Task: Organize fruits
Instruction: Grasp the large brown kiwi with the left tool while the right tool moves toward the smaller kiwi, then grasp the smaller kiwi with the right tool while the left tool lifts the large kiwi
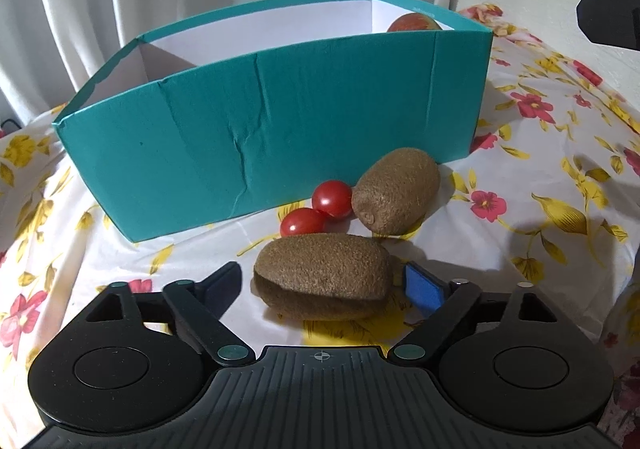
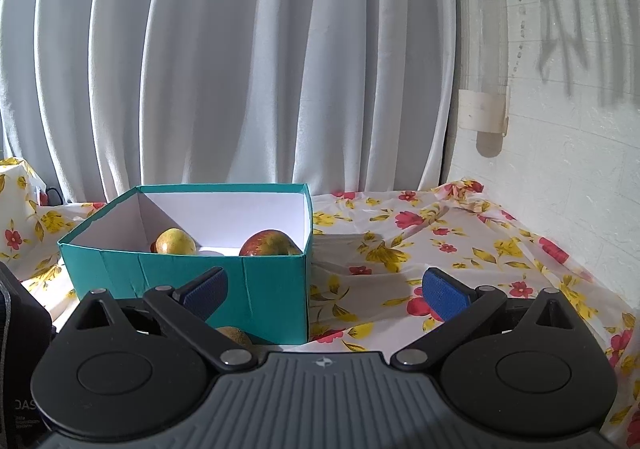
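Note:
A teal box [image 1: 256, 129] with a white inside stands on the floral tablecloth; it also shows in the right wrist view [image 2: 192, 277]. In front of it lie two kiwis, near [image 1: 324, 275] and far [image 1: 396, 189], and two cherry tomatoes [image 1: 332, 199] [image 1: 303, 222]. My left gripper [image 1: 324, 283] is open with the near kiwi between its fingers, not clamped. Inside the box are a red apple [image 2: 269, 243], whose top shows in the left view [image 1: 414, 23], and a yellow-green apple [image 2: 175, 242]. My right gripper [image 2: 326, 289] is open and empty, above the table by the box's right corner.
White curtains [image 2: 240, 69] hang behind the table. A white wall [image 2: 560, 129] with a clear tube [image 2: 482, 29] stands at the right. The floral cloth [image 2: 460, 249] spreads right of the box. A dark object [image 1: 608, 21] is at the left view's upper right edge.

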Demonstrator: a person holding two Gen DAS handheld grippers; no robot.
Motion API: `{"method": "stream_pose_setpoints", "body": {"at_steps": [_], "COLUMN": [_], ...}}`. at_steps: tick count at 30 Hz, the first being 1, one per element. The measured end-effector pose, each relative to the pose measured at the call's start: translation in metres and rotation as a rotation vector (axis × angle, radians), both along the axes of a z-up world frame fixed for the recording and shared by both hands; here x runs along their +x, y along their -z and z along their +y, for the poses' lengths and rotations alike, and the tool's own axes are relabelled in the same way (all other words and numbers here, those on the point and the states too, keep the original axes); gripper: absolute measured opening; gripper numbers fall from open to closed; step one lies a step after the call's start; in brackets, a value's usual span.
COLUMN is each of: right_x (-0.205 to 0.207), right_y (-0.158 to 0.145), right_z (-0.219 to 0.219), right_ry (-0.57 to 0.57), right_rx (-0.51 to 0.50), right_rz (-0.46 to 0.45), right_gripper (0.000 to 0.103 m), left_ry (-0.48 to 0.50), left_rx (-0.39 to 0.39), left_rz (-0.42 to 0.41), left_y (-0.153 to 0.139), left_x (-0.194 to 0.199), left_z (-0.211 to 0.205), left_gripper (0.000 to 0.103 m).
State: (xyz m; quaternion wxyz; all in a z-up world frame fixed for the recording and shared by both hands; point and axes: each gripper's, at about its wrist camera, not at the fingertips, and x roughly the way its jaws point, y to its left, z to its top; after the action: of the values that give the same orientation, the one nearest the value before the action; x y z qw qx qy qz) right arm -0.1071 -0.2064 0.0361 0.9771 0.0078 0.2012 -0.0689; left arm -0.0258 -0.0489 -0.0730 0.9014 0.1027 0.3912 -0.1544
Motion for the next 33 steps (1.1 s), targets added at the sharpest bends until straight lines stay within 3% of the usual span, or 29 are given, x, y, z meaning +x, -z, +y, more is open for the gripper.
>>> {"method": "stream_pose_setpoints", "body": {"at_steps": [6, 13, 20, 26, 33], "right_x": [0.001, 0.004, 0.007, 0.014, 0.036], "right_y": [0.002, 0.004, 0.009, 0.029, 0.067], "right_z": [-0.002, -0.002, 0.0, 0.009, 0.035], "right_ry": [0.008, 0.003, 0.0, -0.032, -0.148], "right_rx": [-0.001, -0.001, -0.011, -0.028, -0.071], "right_rz": [0.011, 0.018, 0.02, 0.049, 0.131], "right_gripper": [0.103, 0.103, 0.103, 0.103, 0.103], "left_ry": [-0.011, 0.005, -0.027, -0.067, -0.1], "left_rx": [-0.041, -0.063, -0.074, -0.093, -0.096], "left_rz": [0.03, 0.027, 0.036, 0.001, -0.026], "left_y": [0.003, 0.002, -0.02, -0.047, -0.063], "left_x": [0.005, 0.006, -0.002, -0.011, -0.017], "left_z": [0.005, 0.008, 0.02, 0.037, 0.053], "left_gripper": [0.086, 0.077, 0.076, 0.076, 0.076]}}
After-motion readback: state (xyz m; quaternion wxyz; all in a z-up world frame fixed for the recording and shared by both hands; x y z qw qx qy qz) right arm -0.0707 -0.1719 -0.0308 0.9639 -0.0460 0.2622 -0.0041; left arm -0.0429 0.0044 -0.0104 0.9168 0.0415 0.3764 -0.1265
